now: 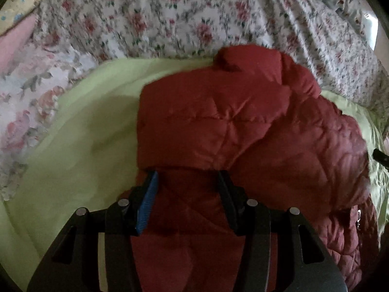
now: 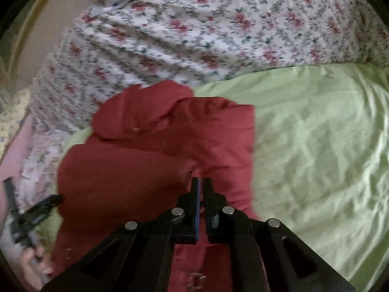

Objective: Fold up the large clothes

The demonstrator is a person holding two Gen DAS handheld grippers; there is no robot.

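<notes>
On the green sheet [image 1: 73,150], my left gripper [image 1: 187,177] stood part-open with a thick fold of the red quilted jacket [image 1: 218,126] bunched between its fingers, the blue-padded finger [image 1: 148,202] pressed against the cloth on one side and the black one on the other. My right gripper [image 2: 201,182] hung just above the jacket with its fingers drawn together and no cloth visible between them. In the right wrist view the left gripper showed blurred at the jacket's left edge, my hand [image 2: 34,260] wrapped round its handle. The jacket lay in a doubled-over heap on the sheet, its smooth side folded over the diamond-stitched side, its far end reaching the floral bedcover [image 1: 194,12]. That bedcover rose in folds beyond the jacket, and a pink-and-yellow cushion [image 1: 17,36] sat at the far left of the jacket.
</notes>
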